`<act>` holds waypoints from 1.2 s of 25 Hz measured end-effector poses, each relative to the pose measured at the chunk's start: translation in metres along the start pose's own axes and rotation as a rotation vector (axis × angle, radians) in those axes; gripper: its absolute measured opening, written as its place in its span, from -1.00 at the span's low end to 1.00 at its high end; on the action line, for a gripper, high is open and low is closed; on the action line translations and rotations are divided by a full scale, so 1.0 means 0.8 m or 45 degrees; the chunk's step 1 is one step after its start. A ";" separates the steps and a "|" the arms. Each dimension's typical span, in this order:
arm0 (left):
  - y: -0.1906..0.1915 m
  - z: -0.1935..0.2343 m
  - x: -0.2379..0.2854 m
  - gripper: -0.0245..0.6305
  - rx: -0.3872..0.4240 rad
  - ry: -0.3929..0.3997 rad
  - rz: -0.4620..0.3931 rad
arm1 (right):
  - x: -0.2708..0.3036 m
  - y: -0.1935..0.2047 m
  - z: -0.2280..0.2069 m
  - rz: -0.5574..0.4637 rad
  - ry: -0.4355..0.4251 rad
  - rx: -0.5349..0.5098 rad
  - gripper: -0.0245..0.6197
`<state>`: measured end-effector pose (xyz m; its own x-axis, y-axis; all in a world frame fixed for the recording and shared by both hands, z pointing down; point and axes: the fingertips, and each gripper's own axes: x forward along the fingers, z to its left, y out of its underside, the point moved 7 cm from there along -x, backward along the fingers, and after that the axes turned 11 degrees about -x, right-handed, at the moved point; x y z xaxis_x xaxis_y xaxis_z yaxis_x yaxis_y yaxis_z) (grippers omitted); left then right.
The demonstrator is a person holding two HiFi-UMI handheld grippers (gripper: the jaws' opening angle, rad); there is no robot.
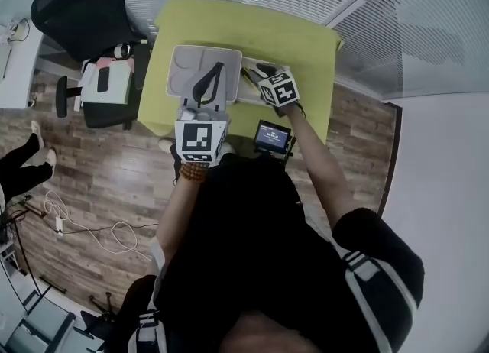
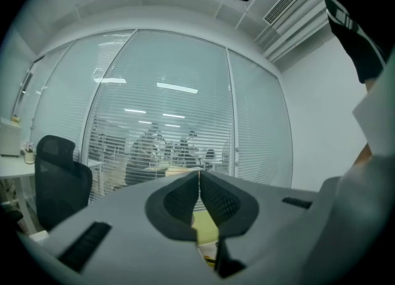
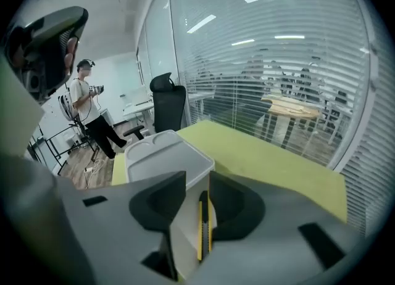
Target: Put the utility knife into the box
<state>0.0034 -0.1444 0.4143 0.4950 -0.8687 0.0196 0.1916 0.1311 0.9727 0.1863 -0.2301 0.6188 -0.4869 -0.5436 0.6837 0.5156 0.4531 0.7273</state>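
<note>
**A:** Where's the knife rn?

**B:** The utility knife (image 3: pixel 203 227) looks to be down inside the box (image 3: pixel 179 240), just beside its white wall. Yellow body w/ a black strip. I see it thru the gap of the right gripper (image 3: pixel 197 182).

**A:** Held?

**B:** No. The right gripper's jaws stand wide apart above it and the pads aren't on it. So it looks dropped in already, imo.

**A:** If it needs a re-grab, how does it handle?

**B:** Prob light and stiff, no flex. The smooth sides could slip, so pinch mid-body across the flat faces and stay off the blade end. Can't tell which end that is, or whether the blade's out.

**A:** Orientation?

**B:** Long axis runs away from the right gripper's camera, approx. in line w/ its jaws, toward the raised lid (image 3: pixel 162 154). It seems to sit on its narrow edge.

**A:** Left side?

**B:** The left gripper (image 2: pixel 199 179) has its jaws closed tip to tip, w/ nothing visible btwn them. In the head view it reaches level over the grey lid, maybe propping it open, but contact isn't clear. The box sits on the green table (image 3: pixel 265 154).
</note>
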 end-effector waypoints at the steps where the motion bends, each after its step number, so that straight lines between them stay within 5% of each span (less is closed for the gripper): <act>1: -0.001 -0.003 0.001 -0.88 0.003 0.007 -0.003 | -0.008 -0.005 0.001 -0.024 0.006 0.000 -0.56; 30: -0.010 -0.042 0.005 -0.88 0.049 0.068 -0.043 | -0.185 -0.133 0.045 -0.546 0.164 -0.174 -0.65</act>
<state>0.0325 -0.1325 0.3989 0.5339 -0.8452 -0.0247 0.1764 0.0828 0.9808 0.1782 -0.1719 0.4425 -0.5889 -0.7488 0.3040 0.3795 0.0759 0.9221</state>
